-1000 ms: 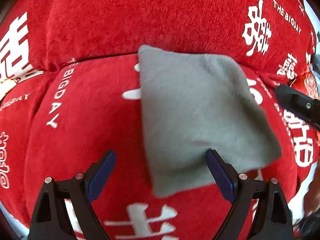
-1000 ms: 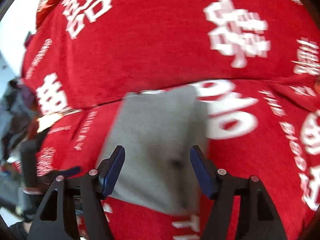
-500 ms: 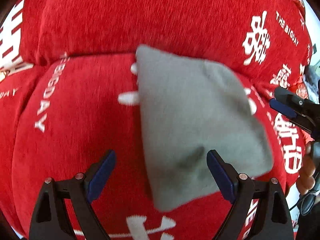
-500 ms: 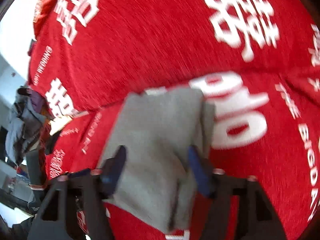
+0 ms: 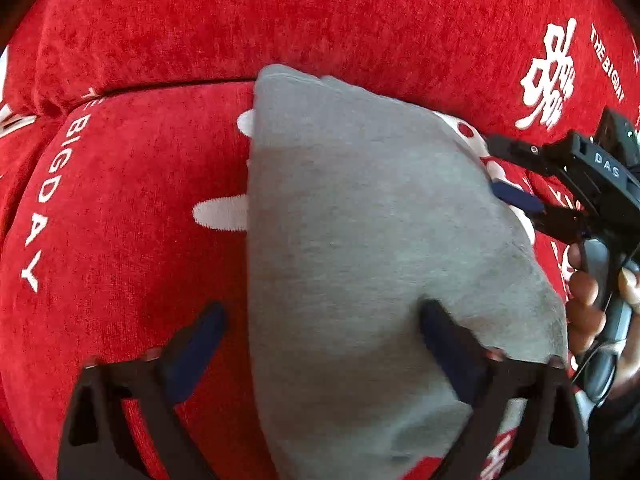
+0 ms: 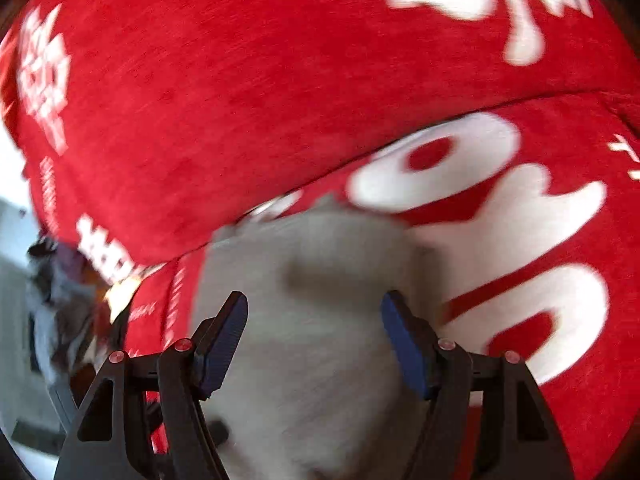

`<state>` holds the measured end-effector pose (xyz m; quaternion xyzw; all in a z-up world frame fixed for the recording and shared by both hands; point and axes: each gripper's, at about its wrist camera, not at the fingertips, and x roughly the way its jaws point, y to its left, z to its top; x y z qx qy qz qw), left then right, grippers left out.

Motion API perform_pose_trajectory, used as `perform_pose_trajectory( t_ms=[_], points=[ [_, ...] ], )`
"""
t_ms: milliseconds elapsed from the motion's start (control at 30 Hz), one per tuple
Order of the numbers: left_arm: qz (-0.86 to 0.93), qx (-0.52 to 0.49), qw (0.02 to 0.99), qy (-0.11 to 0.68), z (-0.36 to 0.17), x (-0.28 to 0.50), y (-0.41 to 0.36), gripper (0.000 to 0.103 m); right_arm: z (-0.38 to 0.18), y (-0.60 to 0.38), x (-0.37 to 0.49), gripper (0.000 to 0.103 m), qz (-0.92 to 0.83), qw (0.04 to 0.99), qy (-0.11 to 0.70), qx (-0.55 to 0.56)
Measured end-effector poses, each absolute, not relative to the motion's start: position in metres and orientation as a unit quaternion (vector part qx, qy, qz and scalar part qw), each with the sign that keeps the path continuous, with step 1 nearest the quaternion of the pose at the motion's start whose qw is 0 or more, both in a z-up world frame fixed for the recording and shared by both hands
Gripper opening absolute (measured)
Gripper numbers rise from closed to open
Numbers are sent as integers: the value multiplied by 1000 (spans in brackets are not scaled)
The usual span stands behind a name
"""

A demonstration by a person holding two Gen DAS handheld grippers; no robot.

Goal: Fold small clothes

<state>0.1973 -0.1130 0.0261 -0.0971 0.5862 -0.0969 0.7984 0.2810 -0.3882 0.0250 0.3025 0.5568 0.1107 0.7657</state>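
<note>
A folded grey garment (image 5: 360, 240) lies on a red sofa seat (image 5: 120, 200) with white lettering. My left gripper (image 5: 320, 340) is open, its jaws straddling the garment's near edge, and the cloth drapes over the right finger (image 5: 448, 344). My right gripper (image 6: 314, 334) is open with the grey garment (image 6: 320, 340) between and under its blue pads. In the left wrist view the right gripper (image 5: 512, 172) reaches in at the garment's right edge, held by a hand. The right wrist view is blurred.
The red backrest cushion (image 5: 320, 20) rises right behind the garment. A pile of dark clothes (image 6: 52, 280) sits off the sofa's left end in the right wrist view.
Both grippers have moved in closer over the grey garment. The right gripper has come up to the garment's right edge. The garment's near part now lies over my left gripper's right finger.
</note>
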Motion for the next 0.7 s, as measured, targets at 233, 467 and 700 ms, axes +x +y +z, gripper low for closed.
perform_pose_trajectory(
  t_ms=[233, 467, 700],
  points=[
    [-97, -115, 821, 550, 61, 175, -93, 102, 75, -392, 233, 73, 172, 794, 509, 285],
    [-107, -46, 826, 551, 54, 132, -105, 102, 95, -331, 175, 75, 283, 782, 512, 217],
    [-111, 21, 828, 549, 46, 73, -87, 102, 85, -353, 129, 72, 197, 796, 538, 194]
  ],
)
